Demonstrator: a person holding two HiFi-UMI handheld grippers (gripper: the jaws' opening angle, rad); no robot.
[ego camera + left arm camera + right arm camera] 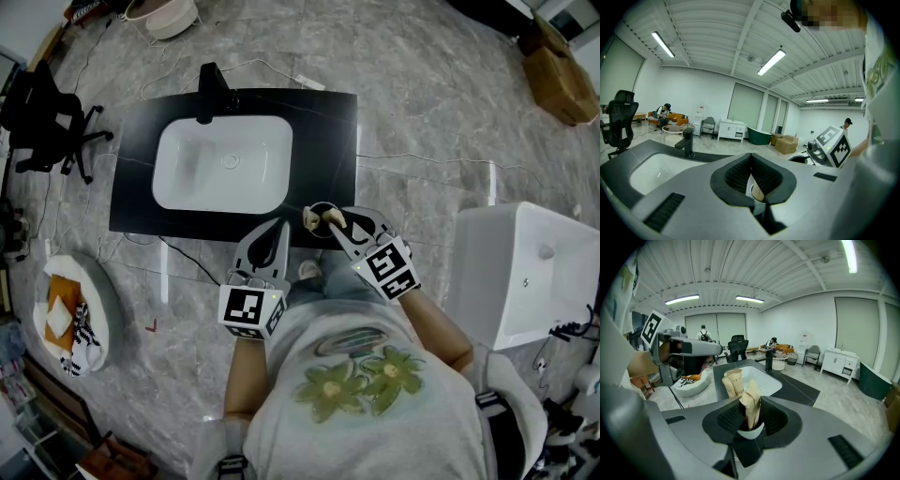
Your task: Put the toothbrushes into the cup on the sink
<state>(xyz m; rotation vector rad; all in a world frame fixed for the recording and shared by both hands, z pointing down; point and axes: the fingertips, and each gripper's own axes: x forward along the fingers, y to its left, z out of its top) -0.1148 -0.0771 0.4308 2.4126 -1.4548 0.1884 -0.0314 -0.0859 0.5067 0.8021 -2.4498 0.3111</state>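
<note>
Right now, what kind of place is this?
Likely a bathroom showroom or test studio: a black countertop with a white basin stands alone on grey marbled floor, with a dark green bathtub beyond.

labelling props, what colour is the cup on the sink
White cup, best in right gripper view.

In the head view the right gripper (334, 225) covers the near right side of the cup (322, 205), and the white fixture (525, 272) is cut off by the right edge. In the right gripper view the jaws hide the cup's wall, the 2 wrapped toothbrushes (733, 380) have their lower ends out of sight inside it, and the pads cover the sides of the nearer toothbrush (751, 407). The left gripper (751, 164) screens all but a sliver of the cup. The far people (703, 333) are too small to tell.
</note>
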